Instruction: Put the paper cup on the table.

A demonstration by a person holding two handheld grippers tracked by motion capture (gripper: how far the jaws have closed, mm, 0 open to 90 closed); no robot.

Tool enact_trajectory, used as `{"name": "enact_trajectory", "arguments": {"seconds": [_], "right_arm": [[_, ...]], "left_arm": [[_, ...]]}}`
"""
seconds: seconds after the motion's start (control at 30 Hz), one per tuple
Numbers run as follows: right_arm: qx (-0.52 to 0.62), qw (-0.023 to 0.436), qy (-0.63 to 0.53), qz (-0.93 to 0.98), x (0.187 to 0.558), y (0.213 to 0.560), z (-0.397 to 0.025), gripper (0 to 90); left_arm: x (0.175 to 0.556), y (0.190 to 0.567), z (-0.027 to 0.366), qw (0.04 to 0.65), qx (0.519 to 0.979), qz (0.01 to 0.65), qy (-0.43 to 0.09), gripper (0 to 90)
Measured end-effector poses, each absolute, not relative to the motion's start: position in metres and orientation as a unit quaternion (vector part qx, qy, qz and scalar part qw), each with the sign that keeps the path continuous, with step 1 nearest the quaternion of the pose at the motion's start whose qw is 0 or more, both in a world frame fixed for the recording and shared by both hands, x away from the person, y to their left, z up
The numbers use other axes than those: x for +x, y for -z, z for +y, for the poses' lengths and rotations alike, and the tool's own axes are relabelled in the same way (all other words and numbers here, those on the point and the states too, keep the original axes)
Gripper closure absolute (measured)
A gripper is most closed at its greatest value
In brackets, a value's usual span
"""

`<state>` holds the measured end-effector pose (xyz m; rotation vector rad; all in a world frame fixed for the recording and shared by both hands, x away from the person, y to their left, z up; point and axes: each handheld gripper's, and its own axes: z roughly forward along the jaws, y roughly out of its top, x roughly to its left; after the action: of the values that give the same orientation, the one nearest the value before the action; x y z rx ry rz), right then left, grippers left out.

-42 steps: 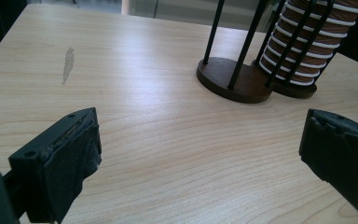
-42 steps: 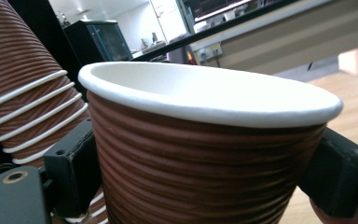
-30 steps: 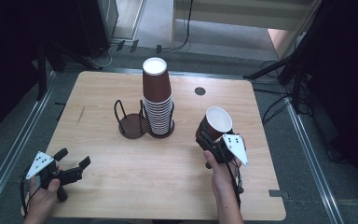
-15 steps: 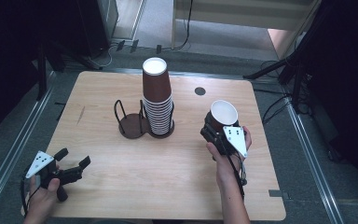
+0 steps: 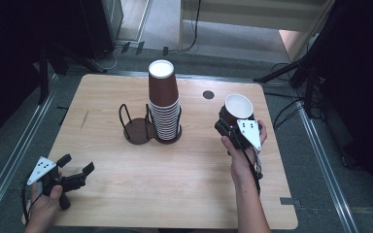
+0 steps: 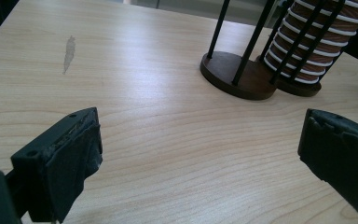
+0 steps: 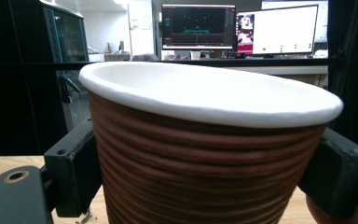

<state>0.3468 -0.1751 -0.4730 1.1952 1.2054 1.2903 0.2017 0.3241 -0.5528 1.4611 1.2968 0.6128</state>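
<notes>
A tall stack of brown ribbed paper cups point(image 5: 163, 99) stands upside down in the right ring of a dark two-ring wire holder point(image 5: 137, 127) at the table's middle; the holder base point(image 6: 235, 72) and stack point(image 6: 307, 51) also appear in the left gripper view. My right gripper point(image 5: 229, 125) is shut on a single brown cup point(image 5: 238, 108), mouth up, at the table's right. In the right gripper view that cup point(image 7: 205, 154) sits between both jaws. My left gripper point(image 5: 75, 167) rests open near the front left corner, with bare wood between its jaws point(image 6: 200, 154).
The wooden table point(image 5: 175, 194) has a round dark hole point(image 5: 208, 94) at its far right and a pale scuff point(image 6: 68, 51) at the left. Cables and stand legs lie on the floor beyond the far edge. Monitors point(image 7: 242, 28) show behind the cup.
My right gripper has turned the held cup from tilted to upright, mouth up, and shifted it slightly farther back and right. The left gripper has stayed put.
</notes>
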Motion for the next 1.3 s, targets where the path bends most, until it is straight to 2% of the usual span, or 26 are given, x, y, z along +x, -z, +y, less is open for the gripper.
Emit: {"name": "enact_trajectory", "arguments": {"seconds": [0.37,0.67,1.3], "right_arm": [[0.494,0.475,-0.520,0.510,0.368,0.479,-0.177,12.7],[0.480,0.477,-0.498,0.542,0.386,0.497,-0.172,12.6],[0.502,0.444,-0.477,0.569,0.405,0.528,-0.171,11.1]], "left_arm": [[0.202,0.553,0.324,0.520,0.610,0.541,-0.255,0.3],[0.202,0.553,0.324,0.520,0.610,0.541,-0.254,0.3],[0.202,0.553,0.325,0.522,0.608,0.542,-0.252,0.3]]}}
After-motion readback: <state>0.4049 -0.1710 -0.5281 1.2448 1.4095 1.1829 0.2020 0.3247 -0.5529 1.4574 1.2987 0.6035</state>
